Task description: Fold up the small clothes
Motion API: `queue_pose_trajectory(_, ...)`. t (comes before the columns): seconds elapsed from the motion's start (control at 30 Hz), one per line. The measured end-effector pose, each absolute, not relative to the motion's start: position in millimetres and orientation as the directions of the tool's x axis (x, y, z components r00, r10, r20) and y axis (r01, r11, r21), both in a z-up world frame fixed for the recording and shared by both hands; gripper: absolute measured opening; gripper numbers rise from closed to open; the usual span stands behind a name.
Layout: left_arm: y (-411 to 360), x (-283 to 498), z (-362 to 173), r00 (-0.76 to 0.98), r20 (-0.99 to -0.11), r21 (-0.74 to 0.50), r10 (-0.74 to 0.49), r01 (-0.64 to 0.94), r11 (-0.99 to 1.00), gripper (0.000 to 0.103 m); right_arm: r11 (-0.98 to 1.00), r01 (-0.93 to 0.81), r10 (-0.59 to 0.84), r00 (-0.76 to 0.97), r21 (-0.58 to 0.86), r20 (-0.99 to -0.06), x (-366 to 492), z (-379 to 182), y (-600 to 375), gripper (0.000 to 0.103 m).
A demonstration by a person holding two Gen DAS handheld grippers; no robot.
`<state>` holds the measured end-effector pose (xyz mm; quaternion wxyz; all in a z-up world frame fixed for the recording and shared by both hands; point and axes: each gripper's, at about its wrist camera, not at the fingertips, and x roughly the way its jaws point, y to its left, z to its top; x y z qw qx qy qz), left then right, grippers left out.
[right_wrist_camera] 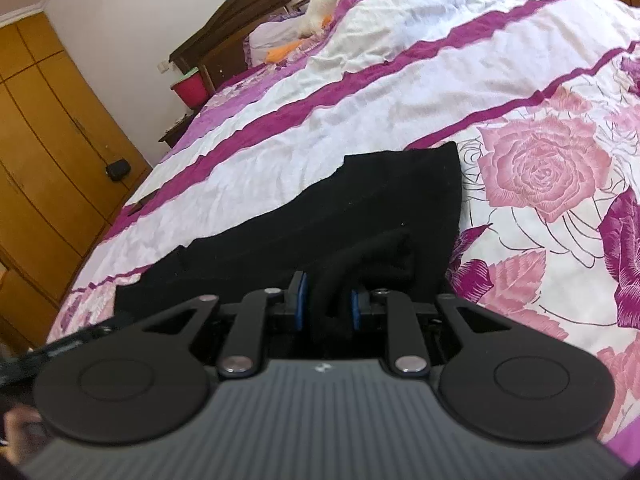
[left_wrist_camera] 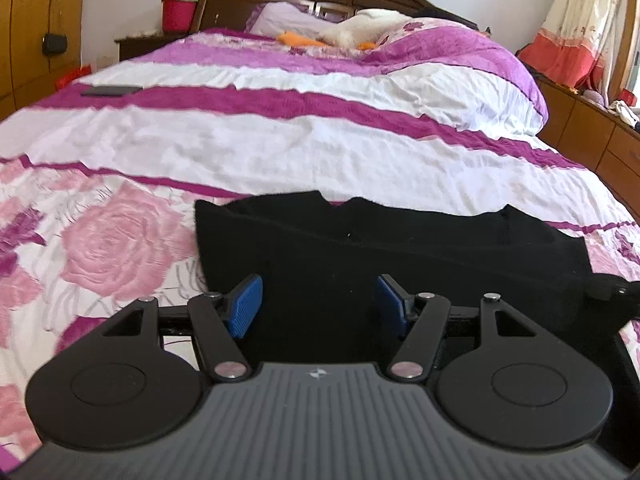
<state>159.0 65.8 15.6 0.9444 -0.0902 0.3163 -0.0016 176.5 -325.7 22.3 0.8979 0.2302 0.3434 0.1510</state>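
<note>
A black garment [left_wrist_camera: 400, 240] lies spread on the floral bedspread [left_wrist_camera: 120, 240] near the bed's front edge. My left gripper [left_wrist_camera: 318, 304] hovers over its near left part, open, with its blue pads [left_wrist_camera: 244, 304] wide apart and only flat cloth beneath them. In the right wrist view the same garment [right_wrist_camera: 380, 200] runs away to the upper right. My right gripper [right_wrist_camera: 327, 304] sits at its near edge with the jaws a little apart. A raised fold of the black cloth [right_wrist_camera: 332, 280] stands between them, and the pads do not clearly press on it.
The bed [left_wrist_camera: 320, 140] carries a white and purple striped quilt, with pillows and a white and orange soft toy [left_wrist_camera: 360, 32] at the headboard. A dark flat object [left_wrist_camera: 110, 91] lies at the far left. A wooden wardrobe [right_wrist_camera: 48, 152] stands left, drawers [left_wrist_camera: 600, 136] right.
</note>
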Motion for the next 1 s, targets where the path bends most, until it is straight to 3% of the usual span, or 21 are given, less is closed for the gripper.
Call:
queue_pose_trajectory(0.1, 67.1, 168.6, 6.9, 0.792, -0.609, -0.157, -0.045, -0.065, 0.985, 0.068, 0.832, -0.104, 0.445, 0.711, 0.544, -0.544, 176.1, 24.0, -330.8, 0.025)
queue_pose_trajectory(0.2, 69.2, 173.8, -0.1, 0.787, -0.616, -0.140, -0.028, -0.074, 0.987, 0.068, 0.848, -0.094, 0.420, 0.719, 0.521, -0.554, 175.4, 26.0, -332.2, 0.048)
queue_pose_trajectory(0.23, 70.0, 174.6, -1.6, 0.786, -0.617, -0.141, -0.027, -0.076, 0.987, 0.068, 0.853, -0.089, 0.410, 0.724, 0.514, -0.554, 175.2, 26.3, -332.4, 0.051)
queue_pose_trajectory(0.47, 72.8, 179.6, -7.5, 0.785, -0.619, -0.132, -0.006, -0.096, 0.987, 0.068, 0.882, -0.078, 0.381, 0.697, 0.465, -0.607, 190.1, 13.4, -324.1, 0.051)
queue_pose_trajectory(0.5, 72.8, 180.4, -8.3, 0.787, -0.617, -0.129, 0.001, -0.102, 0.986, 0.068, 0.882, -0.079, 0.382, 0.696, 0.464, -0.608, 192.0, 10.9, -322.5, 0.047)
queue_pose_trajectory(0.53, 73.4, 180.5, -9.2, 0.790, -0.614, -0.127, 0.010, -0.111, 0.986, 0.068, 0.886, -0.079, 0.377, 0.698, 0.457, -0.609, 192.9, 10.0, -321.0, 0.029)
queue_pose_trajectory(0.57, 73.9, 180.9, -10.2, 0.792, -0.611, -0.125, 0.019, -0.120, 0.985, 0.068, 0.890, -0.088, 0.376, 0.696, 0.447, -0.612, 193.7, 10.6, -319.0, 0.016)
queue_pose_trajectory(0.6, 74.7, 181.2, -11.3, 0.794, -0.607, -0.123, 0.031, -0.132, 0.984, 0.068, 0.893, -0.101, 0.376, 0.702, 0.439, -0.605, 192.7, 13.9, -316.5, 0.013)
queue_pose_trajectory(0.83, 78.9, 182.4, -20.2, 0.813, -0.564, -0.116, 0.141, -0.247, 0.962, 0.068, 0.939, -0.234, 0.326, 0.838, 0.251, -0.438, 175.2, 62.2, -302.4, 0.011)
queue_pose_trajectory(1.0, 73.6, 182.3, -25.1, 0.816, -0.539, -0.078, 0.208, -0.295, 0.952, 0.069, 0.964, -0.145, 0.249, 0.787, 0.223, -0.565, 202.2, 28.8, -307.4, 0.011)
